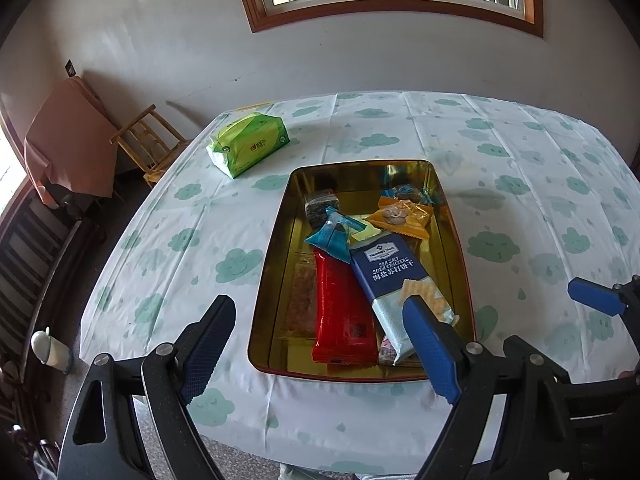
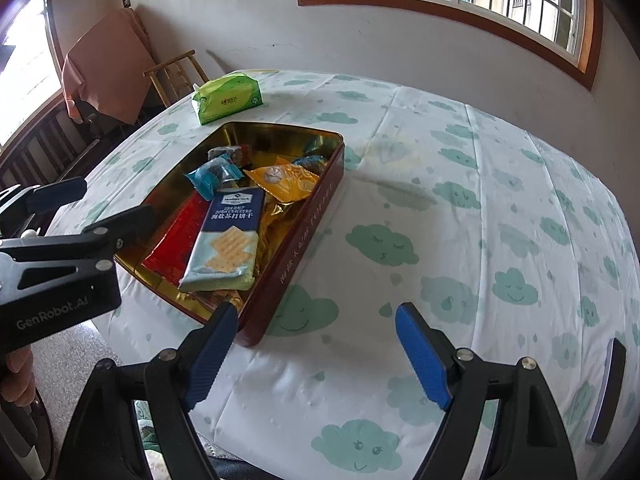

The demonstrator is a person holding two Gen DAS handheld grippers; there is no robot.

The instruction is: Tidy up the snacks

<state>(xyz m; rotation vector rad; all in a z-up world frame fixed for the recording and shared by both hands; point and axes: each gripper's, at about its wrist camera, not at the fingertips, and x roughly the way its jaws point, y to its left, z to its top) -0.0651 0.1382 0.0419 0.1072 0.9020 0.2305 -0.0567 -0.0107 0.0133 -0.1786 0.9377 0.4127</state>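
Over the gold tin (image 1: 276, 240), the left gripper (image 1: 320, 316) is spread wide and holds nothing. The soda crackers pack (image 1: 394, 276) lies slanted on top; lay it flat.

Beside the tin's red wall (image 2: 304, 232), the right gripper (image 2: 316, 328) is spread too, over bare tablecloth (image 2: 460, 240).

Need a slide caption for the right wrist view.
Open right gripper hovers beside the snack-filled tin.

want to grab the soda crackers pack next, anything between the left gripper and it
Nothing visible blocks it. The soda crackers pack lies on top of the other snacks in the open gold tin, with no lid over it. The left gripper hovers open just in front; only the tin's low near wall sits below the path.
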